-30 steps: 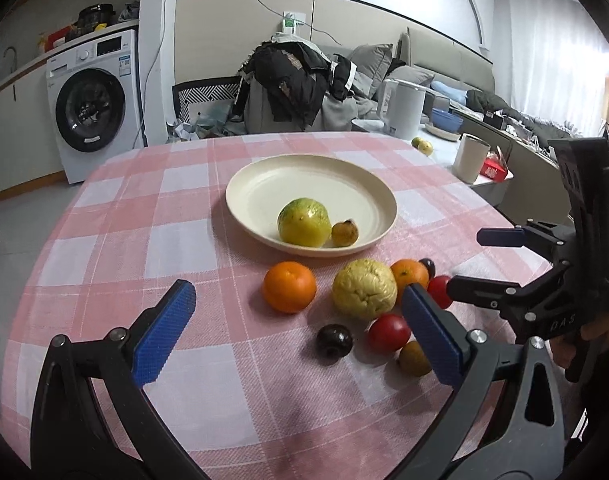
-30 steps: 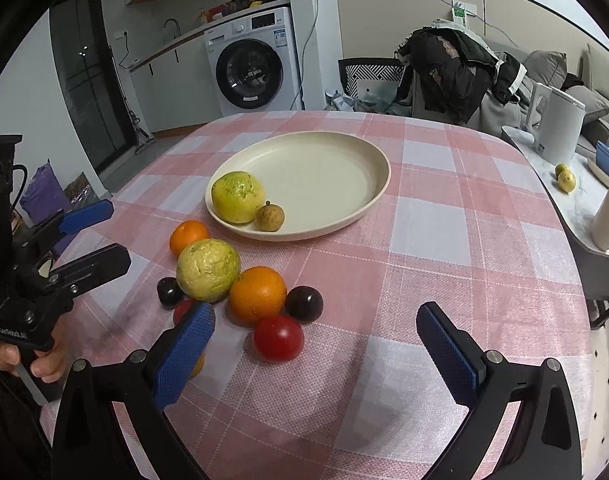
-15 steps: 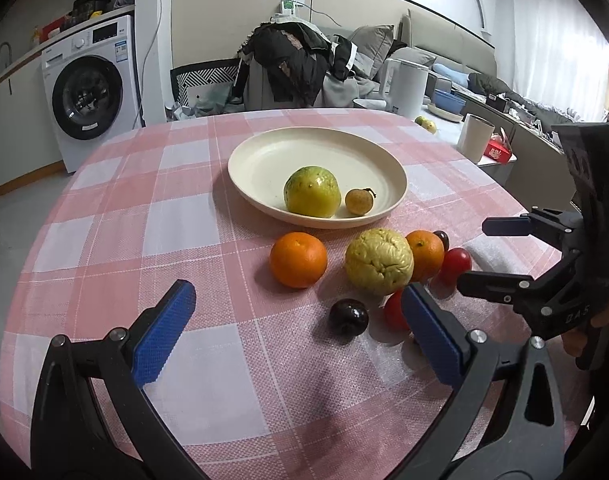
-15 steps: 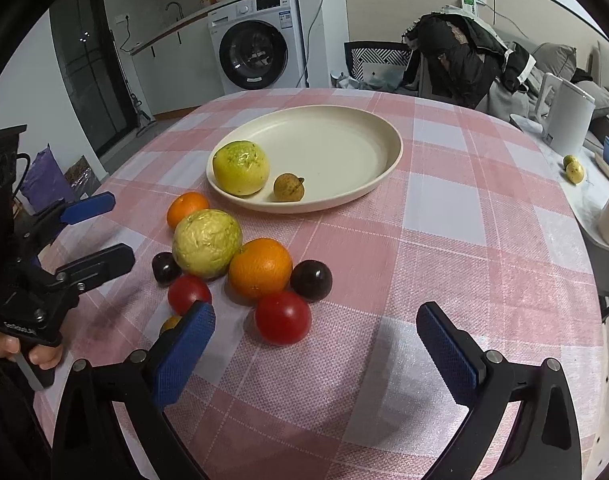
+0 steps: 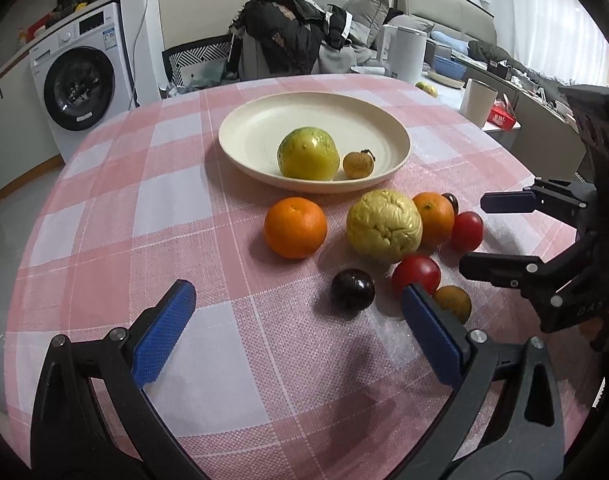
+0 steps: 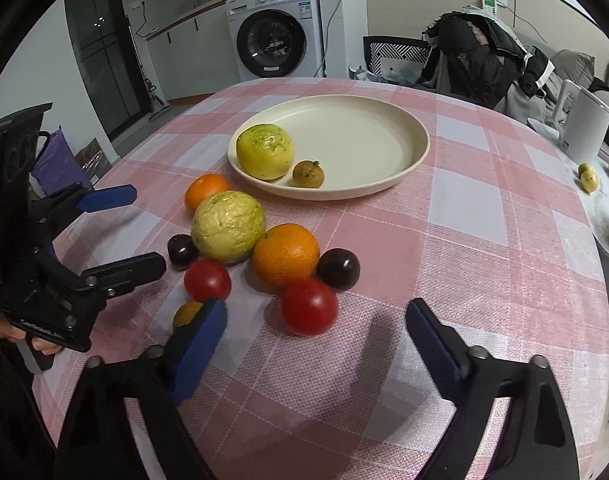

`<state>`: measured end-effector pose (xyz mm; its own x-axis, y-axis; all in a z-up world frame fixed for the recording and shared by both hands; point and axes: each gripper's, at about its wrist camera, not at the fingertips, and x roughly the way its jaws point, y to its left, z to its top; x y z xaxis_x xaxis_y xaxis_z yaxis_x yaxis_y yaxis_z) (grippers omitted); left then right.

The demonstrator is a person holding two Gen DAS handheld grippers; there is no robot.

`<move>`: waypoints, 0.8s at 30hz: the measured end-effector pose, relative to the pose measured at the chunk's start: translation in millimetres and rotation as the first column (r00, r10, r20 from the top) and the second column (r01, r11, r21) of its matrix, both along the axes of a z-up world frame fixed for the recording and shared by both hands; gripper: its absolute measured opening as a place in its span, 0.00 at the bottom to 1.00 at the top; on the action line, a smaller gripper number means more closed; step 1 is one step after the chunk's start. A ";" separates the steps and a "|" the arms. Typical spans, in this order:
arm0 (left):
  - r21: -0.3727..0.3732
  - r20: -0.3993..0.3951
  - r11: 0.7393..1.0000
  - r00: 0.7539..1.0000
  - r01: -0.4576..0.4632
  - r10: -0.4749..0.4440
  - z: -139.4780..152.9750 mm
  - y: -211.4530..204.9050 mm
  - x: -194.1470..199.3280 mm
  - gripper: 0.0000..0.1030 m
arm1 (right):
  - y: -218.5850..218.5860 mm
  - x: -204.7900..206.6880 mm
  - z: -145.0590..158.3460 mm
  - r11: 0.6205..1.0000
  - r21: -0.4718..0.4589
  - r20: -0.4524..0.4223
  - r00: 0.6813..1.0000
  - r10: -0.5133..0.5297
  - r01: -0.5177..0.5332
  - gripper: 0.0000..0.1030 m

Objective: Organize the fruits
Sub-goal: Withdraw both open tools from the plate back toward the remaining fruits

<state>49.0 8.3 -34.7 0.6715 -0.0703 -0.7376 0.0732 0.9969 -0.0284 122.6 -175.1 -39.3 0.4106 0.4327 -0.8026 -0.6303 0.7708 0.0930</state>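
A cream plate (image 5: 264, 128) (image 6: 364, 128) holds a yellow-green fruit (image 5: 307, 153) (image 6: 265, 151) and a small brown fruit (image 5: 358, 165) (image 6: 308, 174). Loose on the checked tablecloth are two oranges (image 5: 295, 227) (image 6: 285, 255), a wrinkled yellow fruit (image 5: 383, 225) (image 6: 228, 225), two red tomatoes (image 5: 416, 275) (image 6: 309, 307), two dark plums (image 5: 352, 289) (image 6: 338, 269) and a small brownish fruit (image 5: 453, 302). My left gripper (image 5: 296, 332) is open and empty, low before the fruit. My right gripper (image 6: 316, 344) is open and empty, just short of the nearest tomato.
A white kettle (image 5: 404, 54) and a cup (image 5: 479, 102) stand on a side counter to the right of the round table. A chair draped with dark clothes (image 5: 288, 36) stands behind it. A washing machine (image 5: 80, 80) is at the far left.
Both grippers have moved forward and lower toward the loose fruit, which now looks nearer. Both stay open. No fruit has moved.
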 end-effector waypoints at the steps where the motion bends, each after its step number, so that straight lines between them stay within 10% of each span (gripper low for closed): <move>1: 0.000 -0.005 1.000 1.000 0.000 0.000 -0.9 0.1 0.9 0.99 | -0.1 -0.3 -0.4 1.000 0.001 -0.002 1.000 0.002 -0.002 0.85; 24: -0.007 -0.018 1.000 1.000 -0.005 0.005 -5.4 3.7 4.2 0.99 | 7.2 -8.1 -6.8 0.998 0.006 -0.031 0.997 0.066 -0.066 0.58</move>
<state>53.2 12.0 -40.1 0.6588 -0.0719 -0.7489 0.0672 0.9971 -0.0367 114.5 -167.9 -46.1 0.3554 0.4617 -0.8127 -0.6767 0.7269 0.1170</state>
